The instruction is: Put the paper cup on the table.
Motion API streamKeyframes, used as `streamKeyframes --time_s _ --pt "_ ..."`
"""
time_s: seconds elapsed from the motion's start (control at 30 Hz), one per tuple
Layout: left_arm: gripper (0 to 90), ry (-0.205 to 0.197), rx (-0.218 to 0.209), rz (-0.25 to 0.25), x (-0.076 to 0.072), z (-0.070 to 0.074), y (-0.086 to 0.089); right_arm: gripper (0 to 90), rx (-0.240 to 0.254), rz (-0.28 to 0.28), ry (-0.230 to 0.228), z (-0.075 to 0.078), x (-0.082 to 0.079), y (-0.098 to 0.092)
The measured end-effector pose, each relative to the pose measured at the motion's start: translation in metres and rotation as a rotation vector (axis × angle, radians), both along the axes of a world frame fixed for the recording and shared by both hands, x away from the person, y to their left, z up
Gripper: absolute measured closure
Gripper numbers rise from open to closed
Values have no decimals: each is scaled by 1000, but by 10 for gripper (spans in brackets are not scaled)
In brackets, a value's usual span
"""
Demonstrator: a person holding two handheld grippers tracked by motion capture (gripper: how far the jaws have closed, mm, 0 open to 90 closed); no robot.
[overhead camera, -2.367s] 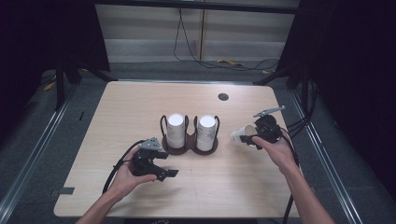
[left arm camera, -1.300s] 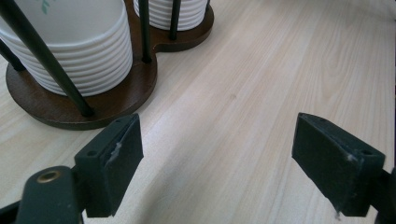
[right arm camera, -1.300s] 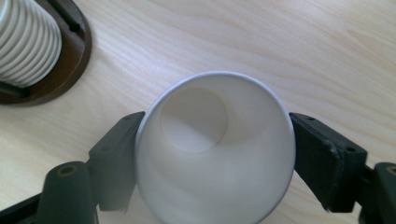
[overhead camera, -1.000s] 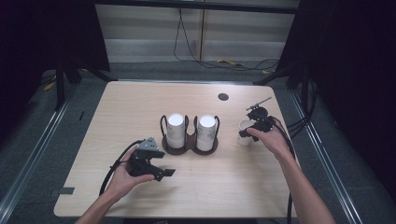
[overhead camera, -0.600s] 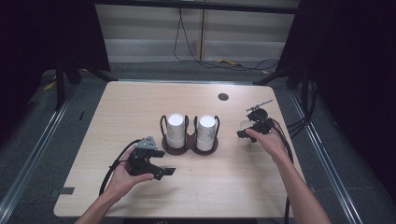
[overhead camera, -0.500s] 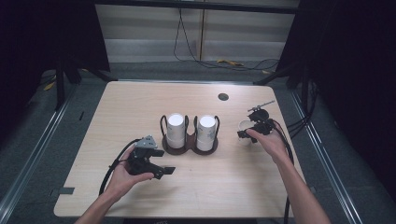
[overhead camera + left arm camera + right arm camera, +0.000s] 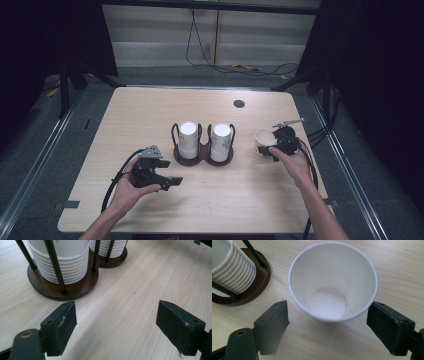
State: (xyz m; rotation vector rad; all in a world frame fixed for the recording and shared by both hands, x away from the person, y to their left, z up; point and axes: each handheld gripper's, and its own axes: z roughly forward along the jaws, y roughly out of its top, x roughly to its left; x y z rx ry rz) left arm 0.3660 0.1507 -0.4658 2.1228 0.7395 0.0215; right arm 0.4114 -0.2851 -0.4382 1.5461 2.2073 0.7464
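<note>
The left tool (image 7: 172,181) sits in the person's left hand (image 7: 131,186) toward the near left part of the tabletop (image 7: 150,110), close above the wood. Its jaws stand wide apart and released, with bare wood between them, as the left gripper view shows; they point toward the cup holder (image 7: 60,291) just ahead.

That cup holder (image 7: 202,155), a dark wooden base with thin black rods, stands at the middle of the tabletop. It carries two stacks of white paper cups turned upside down, a left stack (image 7: 188,139) and a right stack (image 7: 221,141), side by side.

To the right of the holder, apart from it, a single white paper cup (image 7: 263,138) stands upright and open-mouthed, toward the right edge of the tabletop. The right tool (image 7: 268,151), held in the person's right hand (image 7: 296,165), is right next to it. In the right gripper view the cup (image 7: 332,282) stands just beyond the two jaws, which have just been closing a little. The pads stay clear of the cup wall, so the tool is released. A small dark round hole (image 7: 239,104) lies near the far edge.
</note>
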Motion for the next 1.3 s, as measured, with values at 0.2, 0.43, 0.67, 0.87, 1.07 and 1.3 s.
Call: streamKeyframes --time_s 0.2,0.43,0.67,0.87,1.07,1.3 --pt "174 6 8 9 -5 -4 5 175 25 2 -29 -8 -26 -1" --pt "180 10 8 -5 -10 -9 6 190 68 42 -120 -10 -56 8" --pt "178 23 16 -2 -12 -19 10 166 94 90 -169 -4 -88 28" --pt "248 23 -4 11 -18 -21 11 158 118 82 -164 -19 -99 40" --pt "225 3 -2 17 -21 -23 9 151 160 85 -153 -33 -107 51" --pt "215 3 -17 72 -18 -22 15 151 134 128 -124 -41 -112 61"
